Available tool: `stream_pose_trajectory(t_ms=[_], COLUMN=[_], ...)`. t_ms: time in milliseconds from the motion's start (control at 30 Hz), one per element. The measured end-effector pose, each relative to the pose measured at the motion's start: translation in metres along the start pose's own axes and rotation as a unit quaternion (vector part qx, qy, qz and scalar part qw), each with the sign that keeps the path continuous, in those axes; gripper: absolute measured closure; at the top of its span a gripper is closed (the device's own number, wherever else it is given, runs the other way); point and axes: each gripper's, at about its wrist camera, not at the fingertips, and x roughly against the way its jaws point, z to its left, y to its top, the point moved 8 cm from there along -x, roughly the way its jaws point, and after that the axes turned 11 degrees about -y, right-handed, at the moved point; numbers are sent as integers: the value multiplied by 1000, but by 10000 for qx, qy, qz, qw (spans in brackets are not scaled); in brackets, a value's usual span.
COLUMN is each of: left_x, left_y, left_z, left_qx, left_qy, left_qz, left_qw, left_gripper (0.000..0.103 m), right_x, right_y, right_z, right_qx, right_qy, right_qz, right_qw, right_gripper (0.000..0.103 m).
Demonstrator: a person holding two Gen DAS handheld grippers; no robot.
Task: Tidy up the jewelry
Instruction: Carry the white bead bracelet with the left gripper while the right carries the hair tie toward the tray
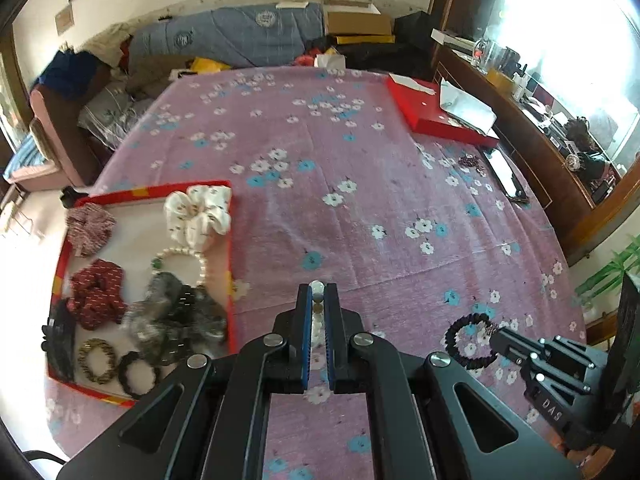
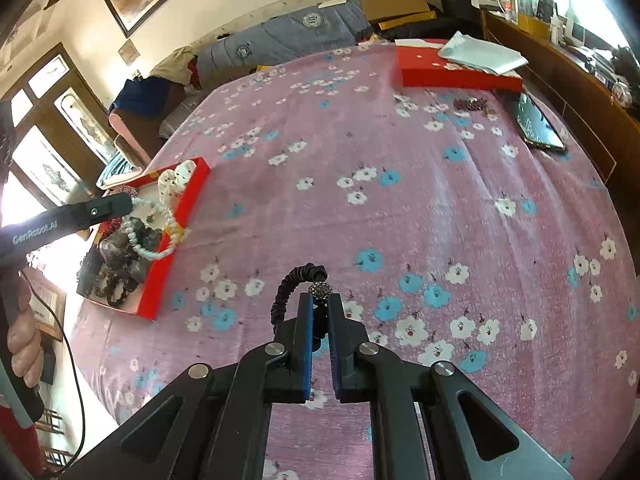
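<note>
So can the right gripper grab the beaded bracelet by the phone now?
Probably not yet: the right gripper is shut on a black hair tie. The bedspread up to the beaded bracelet beside the phone looks unobstructed.

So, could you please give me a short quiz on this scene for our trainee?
1. True or false: the left tongs hold nothing.
2. What do the right tongs grip? A) a black band with a sparkly bead, B) the phone, C) the white scrunchie.
3. What colour is the rim of the tray that holds the scrunchies?

Key: 1 false, they are shut on white beads; 2 A; 3 red.
</note>
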Motion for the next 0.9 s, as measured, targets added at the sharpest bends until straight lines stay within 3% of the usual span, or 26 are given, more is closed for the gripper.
stream_pose_trajectory(t_ms=[900], left_x=[96], left_y=[-5], left_z=[81], left_qx=[137], left_qy=[754], left_qz=[-617], left_qw=[9951], left_gripper=[98], right_x=[29], right_y=[25], right_z=[96], right_qx=[460], right_qy=[242], right_qz=[-403], right_qw=[9978], right_gripper=[95])
